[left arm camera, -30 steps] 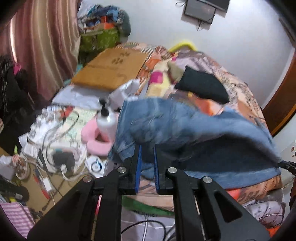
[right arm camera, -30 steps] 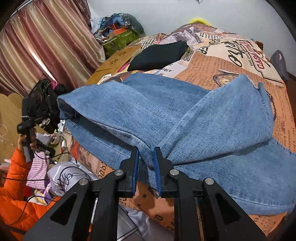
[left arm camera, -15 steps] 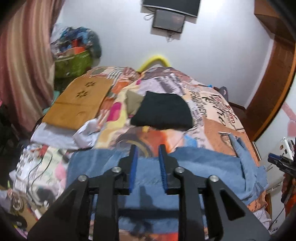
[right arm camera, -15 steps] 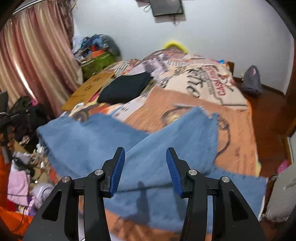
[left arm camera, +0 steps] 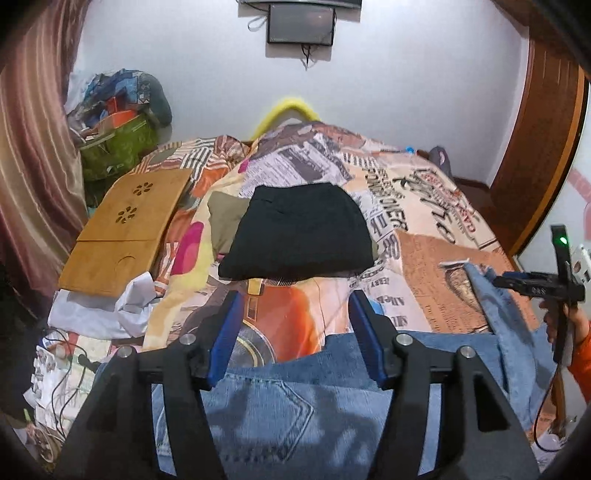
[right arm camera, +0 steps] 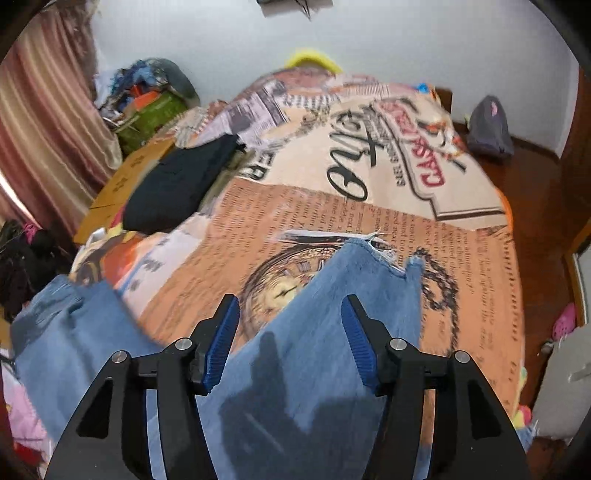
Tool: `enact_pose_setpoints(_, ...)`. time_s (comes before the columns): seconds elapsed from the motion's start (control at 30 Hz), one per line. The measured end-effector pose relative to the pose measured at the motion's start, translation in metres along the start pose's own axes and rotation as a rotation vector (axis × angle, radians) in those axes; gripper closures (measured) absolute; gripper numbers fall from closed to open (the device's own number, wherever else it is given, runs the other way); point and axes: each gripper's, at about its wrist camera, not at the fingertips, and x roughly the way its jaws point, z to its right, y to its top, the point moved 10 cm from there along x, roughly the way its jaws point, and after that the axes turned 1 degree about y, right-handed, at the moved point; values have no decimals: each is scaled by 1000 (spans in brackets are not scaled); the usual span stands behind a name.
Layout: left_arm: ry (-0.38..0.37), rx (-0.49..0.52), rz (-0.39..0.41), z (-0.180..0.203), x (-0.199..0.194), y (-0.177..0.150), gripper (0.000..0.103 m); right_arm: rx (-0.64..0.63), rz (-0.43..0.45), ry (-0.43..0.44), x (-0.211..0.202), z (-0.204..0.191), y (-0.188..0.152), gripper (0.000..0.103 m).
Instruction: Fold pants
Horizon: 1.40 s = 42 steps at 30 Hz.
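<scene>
The faded blue denim pants [right arm camera: 314,332] were laid on the printed bedspread [right arm camera: 461,277], released for folding; both left gripper [left arm camera: 295,332] and right gripper [right arm camera: 290,332] were opening, nothing clamped.

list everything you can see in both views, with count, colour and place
blue denim pants: one, blue, near edge of bed, laid flat under both tongs
folded black garment: one, black, mid bed
printed newspaper-pattern bedspread: one, orange and cream, covering the bed
wooden lap tray: one, tan, left side of bed
green bag: one, green, far left corner
striped curtain: one, pink-brown, left wall
wall screen: one, black, far wall
grey bag: one, grey, floor at right
left tongs: one, black with blue pads, jaws opening, nothing gripped
right tongs: one, same colours, jaws opening, nothing gripped
orange sleeve: one, right edge
</scene>
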Motion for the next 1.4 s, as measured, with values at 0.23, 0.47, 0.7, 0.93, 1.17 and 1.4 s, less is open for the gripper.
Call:
enact_pose_setpoints(0.23, -13, 1, -81, 10, 33, -9, 44, 50, -203, -1, 78, 27, -8, 54)
enact_pose_setpoints(0.47, -69, 51, -100, 49, 28, -17, 44, 23, -165, -2, 65, 30, -12, 93)
enact_pose_setpoints(0.7, -188, 106, -119, 126, 15, -29, 43, 52, -11, 5, -6, 42, 3, 94)
enact_pose_setpoints(0.93, -347, 180, -167, 226, 2, -59, 43, 66, 137, -24, -96, 56, 12, 94)
enact_pose_setpoints(1.17, -505, 263, -212, 314, -19, -98, 43, 101, 178, -48, -125, 79, -5, 94)
enact_pose_setpoints(1.4, -537, 353, -209, 348, -29, -125, 80, 129, 195, -43, -141, 89, -16, 94)
